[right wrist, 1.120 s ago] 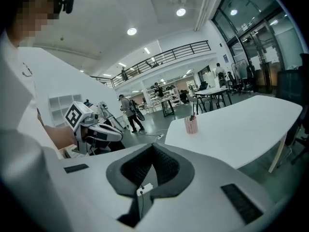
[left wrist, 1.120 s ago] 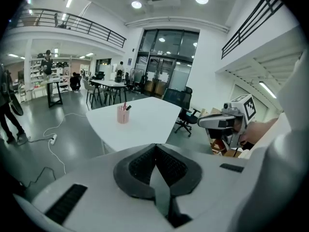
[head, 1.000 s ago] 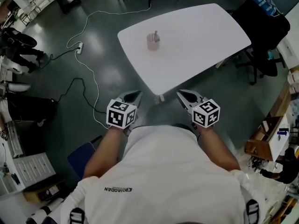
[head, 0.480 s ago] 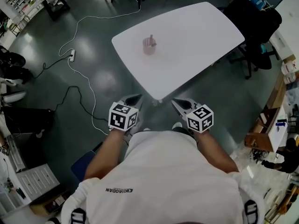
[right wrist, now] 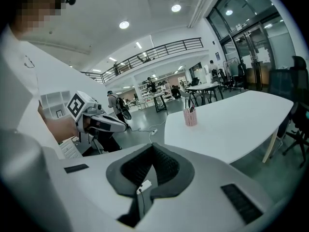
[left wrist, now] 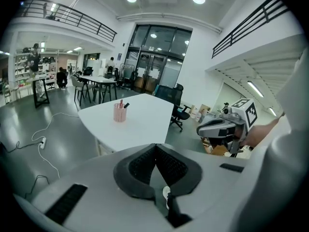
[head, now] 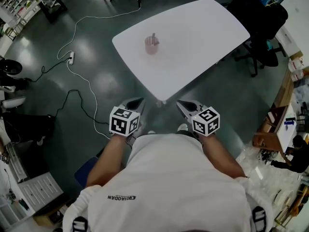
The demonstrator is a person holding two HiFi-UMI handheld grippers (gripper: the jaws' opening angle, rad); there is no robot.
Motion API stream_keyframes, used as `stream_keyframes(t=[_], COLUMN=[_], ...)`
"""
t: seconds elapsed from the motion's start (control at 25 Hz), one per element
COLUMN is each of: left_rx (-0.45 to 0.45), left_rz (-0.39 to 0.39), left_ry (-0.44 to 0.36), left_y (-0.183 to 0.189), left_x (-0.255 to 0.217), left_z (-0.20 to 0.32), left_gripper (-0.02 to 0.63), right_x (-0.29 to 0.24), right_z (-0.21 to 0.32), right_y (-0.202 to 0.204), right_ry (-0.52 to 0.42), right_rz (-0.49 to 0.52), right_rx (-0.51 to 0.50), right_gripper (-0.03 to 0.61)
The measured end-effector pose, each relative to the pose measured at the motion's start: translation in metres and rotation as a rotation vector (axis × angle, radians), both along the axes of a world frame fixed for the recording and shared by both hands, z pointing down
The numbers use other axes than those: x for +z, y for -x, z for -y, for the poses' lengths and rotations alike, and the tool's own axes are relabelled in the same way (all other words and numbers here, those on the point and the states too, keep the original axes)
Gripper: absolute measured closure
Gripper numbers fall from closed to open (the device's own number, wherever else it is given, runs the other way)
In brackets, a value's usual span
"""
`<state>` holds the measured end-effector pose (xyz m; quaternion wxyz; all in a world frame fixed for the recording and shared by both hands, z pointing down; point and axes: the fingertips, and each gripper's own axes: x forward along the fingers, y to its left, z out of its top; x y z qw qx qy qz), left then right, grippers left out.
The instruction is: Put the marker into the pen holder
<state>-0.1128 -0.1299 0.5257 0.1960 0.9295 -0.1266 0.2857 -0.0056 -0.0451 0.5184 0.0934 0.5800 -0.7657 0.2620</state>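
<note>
A pink mesh pen holder [head: 151,45] stands on the white table [head: 203,37], toward its left end, with a dark marker [head: 154,36] sticking up out of it. The left gripper view shows the holder [left wrist: 119,113] and the marker [left wrist: 125,105] far ahead; in the right gripper view the holder [right wrist: 190,117] is just as distant. My left gripper [head: 139,101] and right gripper [head: 180,104] hover side by side over the floor, short of the table's near corner. Both are shut with nothing between the pads. Each gripper view shows the other: right gripper [left wrist: 207,128], left gripper [right wrist: 118,125].
A power strip [head: 71,58] and white cables trail over the dark floor at the left. A black office chair [head: 263,25] stands at the table's right end. More tables and chairs stand behind. A blue seat [head: 87,170] is by my left elbow.
The table and holder have slid up and left in the head view. My right gripper has drifted slightly left and down. Both grippers stay shut and empty.
</note>
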Motion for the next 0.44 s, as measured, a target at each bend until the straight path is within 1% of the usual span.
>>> stream_keyframes(t=[0.16,0.44], left_rx=[0.000,0.004], left_rz=[0.000,-0.002], left_ry=[-0.005,-0.008], left_y=[0.0042,0.0044], left_x=[0.0002,0.0007], left_z=[-0.0005,-0.0028], left_gripper=[0.588,0.588], right_x=[-0.0024,-0.0022], right_z=[0.0003,-0.0032], right_y=[0.0056,0.0021], right_ry=[-0.006,-0.003], right_rz=[-0.009,-0.017], right_rx=[-0.005,0.005], right_gripper=[0.559,0.560])
